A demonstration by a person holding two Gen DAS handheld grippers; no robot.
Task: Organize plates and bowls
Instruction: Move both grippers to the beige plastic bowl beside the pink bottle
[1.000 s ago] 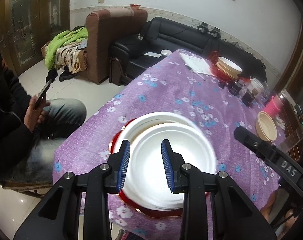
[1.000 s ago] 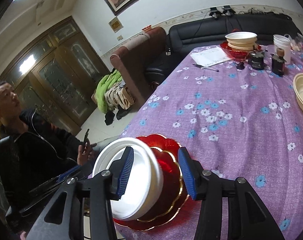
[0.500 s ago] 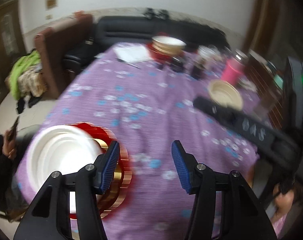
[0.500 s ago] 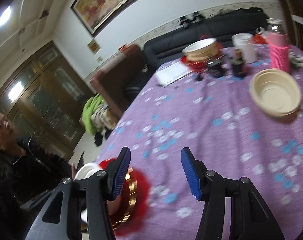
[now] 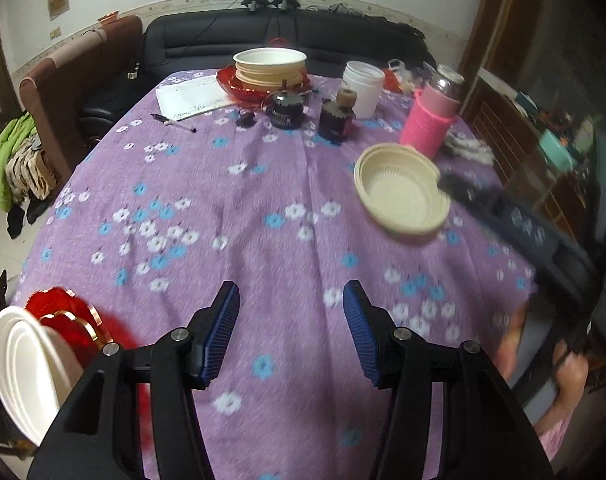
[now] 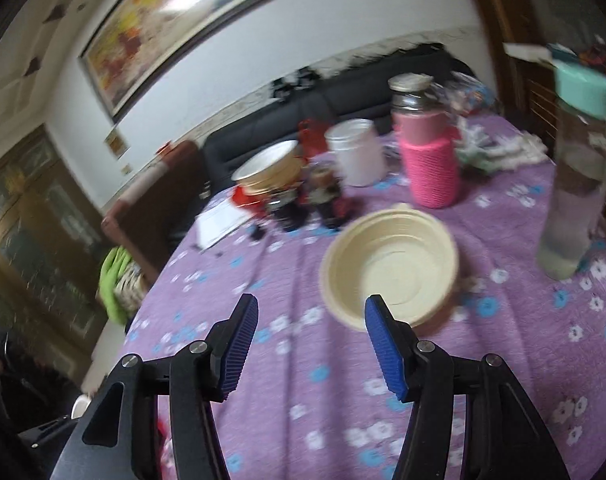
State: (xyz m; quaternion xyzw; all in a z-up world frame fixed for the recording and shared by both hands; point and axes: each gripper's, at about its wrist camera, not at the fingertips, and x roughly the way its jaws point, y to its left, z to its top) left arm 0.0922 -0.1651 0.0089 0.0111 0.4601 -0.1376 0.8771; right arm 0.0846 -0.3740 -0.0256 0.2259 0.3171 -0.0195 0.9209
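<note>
Cream bowl (image 5: 401,192) upright and empty on the purple cloth at two o'clock, white plates (image 5: 21,368) tilted over a red gold-rimmed plate (image 5: 69,320) at eight o'clock, stacked bowls (image 5: 270,65) on a red dish (image 5: 239,87) at twelve o'clock

Both our grippers spread wide, holding nothing.

Our left gripper (image 5: 291,334) has its blue ribbed pads (image 5: 222,330) set well apart with nothing between them. Our right gripper (image 6: 311,346) is parted just as widely, its blue pads (image 6: 383,350) gripping nothing; from the left wrist it shows as a dark, blurred bar ahead and to the right, our hand (image 5: 569,372) under it.
</note>
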